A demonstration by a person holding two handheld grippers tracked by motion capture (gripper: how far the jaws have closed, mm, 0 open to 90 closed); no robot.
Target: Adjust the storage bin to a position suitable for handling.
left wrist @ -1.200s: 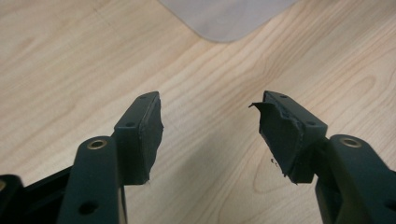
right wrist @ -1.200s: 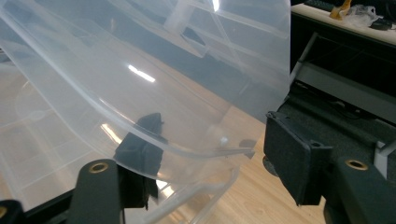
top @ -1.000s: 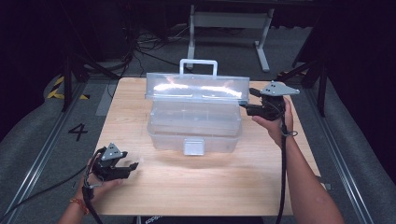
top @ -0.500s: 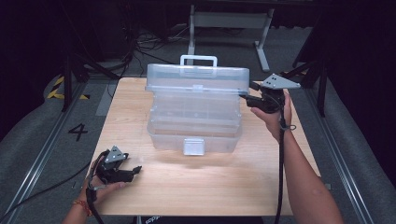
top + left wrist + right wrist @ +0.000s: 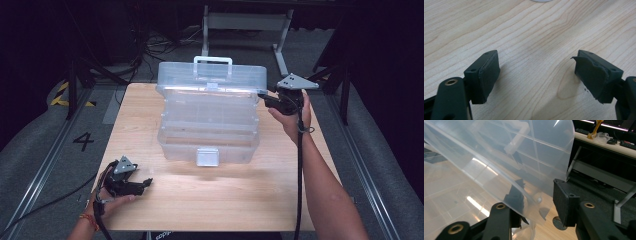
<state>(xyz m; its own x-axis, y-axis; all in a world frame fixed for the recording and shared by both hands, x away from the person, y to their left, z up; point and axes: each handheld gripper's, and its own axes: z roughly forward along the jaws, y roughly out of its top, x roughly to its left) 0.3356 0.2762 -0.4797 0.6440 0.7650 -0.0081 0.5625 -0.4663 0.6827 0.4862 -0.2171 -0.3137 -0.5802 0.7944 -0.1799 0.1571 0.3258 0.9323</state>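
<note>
- One clear plastic storage box (image 5: 207,127) stands on the wooden counter (image 5: 220,195), toward its far half, with a white latch (image 5: 208,156) on its near wall and one white carry handle (image 5: 213,61) on top of its lid (image 5: 210,77).
- The lid is lifted at an angle above the box body, its near edge raised.
- The right gripper (image 5: 270,100) is at the lid's right end, held up off the counter by the person's right hand (image 5: 292,120).
- In the right gripper view, the lid's clear edge (image 5: 524,187) passes between the two fingers: one finger (image 5: 515,195) lies behind the plastic, the other (image 5: 564,202) stands outside it with a gap to the lid wall. Whether the fingers actually pinch the lid I cannot tell.
- The left gripper (image 5: 145,183) sits low at the counter's near left corner, well apart from the box, in the person's left hand (image 5: 107,197).
- In the left gripper view its two fingers (image 5: 486,75) are spread wide with bare wood between them, holding nothing.
- Count: one box, one lid, two grippers, two fingers on each.
</note>
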